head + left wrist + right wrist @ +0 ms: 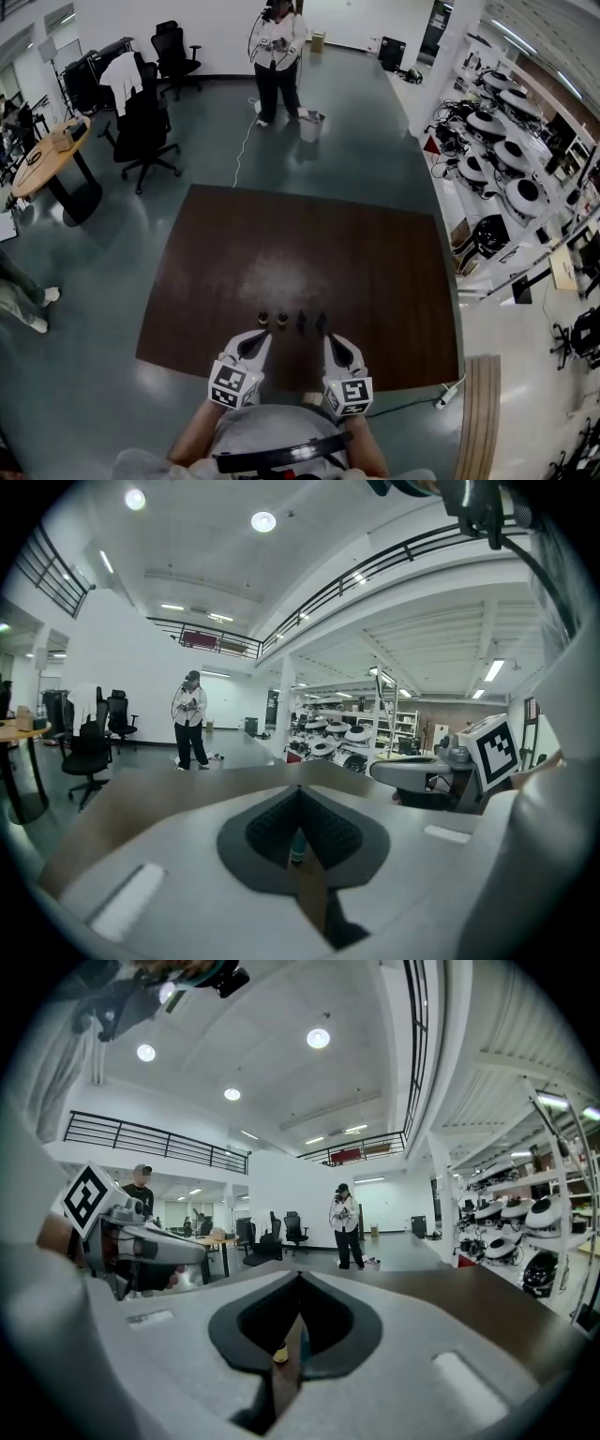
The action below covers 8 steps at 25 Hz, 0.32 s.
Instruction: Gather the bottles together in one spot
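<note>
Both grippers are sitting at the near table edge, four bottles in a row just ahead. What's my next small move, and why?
Likely open the right gripper and ease it toward the rightmost bottle. Both it and the left gripper are shut, empty and short of the row, and that end bottle stands nearest the right one.

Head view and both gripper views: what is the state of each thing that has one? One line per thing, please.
Left gripper: shut, holding nothing, tips short of the bottles.
Right gripper: shut, holding nothing, tips short of the bottles.
Four bottles: standing in a row with small gaps between them, near the front edge of the table, untouched by either gripper.
Person in the background: standing on the floor beyond the table.
</note>
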Available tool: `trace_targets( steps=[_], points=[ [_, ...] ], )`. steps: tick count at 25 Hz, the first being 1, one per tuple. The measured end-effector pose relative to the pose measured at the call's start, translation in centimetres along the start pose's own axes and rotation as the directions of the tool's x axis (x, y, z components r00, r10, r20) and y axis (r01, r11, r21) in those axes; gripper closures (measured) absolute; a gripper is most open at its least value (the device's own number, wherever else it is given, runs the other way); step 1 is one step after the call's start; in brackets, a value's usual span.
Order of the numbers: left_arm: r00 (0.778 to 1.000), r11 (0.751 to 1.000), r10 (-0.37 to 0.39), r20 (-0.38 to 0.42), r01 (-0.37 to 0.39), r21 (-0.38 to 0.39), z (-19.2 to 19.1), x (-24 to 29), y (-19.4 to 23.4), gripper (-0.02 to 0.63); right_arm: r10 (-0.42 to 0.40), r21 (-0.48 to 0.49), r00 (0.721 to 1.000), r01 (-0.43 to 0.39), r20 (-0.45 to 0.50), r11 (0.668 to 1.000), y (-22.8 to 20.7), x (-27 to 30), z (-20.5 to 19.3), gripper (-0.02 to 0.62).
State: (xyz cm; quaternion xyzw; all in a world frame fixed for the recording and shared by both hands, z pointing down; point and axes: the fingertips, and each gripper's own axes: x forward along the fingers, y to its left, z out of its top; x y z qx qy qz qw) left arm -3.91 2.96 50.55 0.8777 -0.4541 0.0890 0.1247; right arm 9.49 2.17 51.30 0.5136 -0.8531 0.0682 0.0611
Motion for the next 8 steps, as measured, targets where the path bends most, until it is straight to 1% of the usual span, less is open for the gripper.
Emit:
trace_targets(
  steps=[8],
  points=[
    [1.0, 1.0, -0.002, -0.003, 0.002, 0.002, 0.25, 0.26, 0.23, 0.606, 0.001, -0.001, 1.0, -0.001, -0.004, 1.0, 0.04, 0.44, 0.09, 0.594]
  ],
)
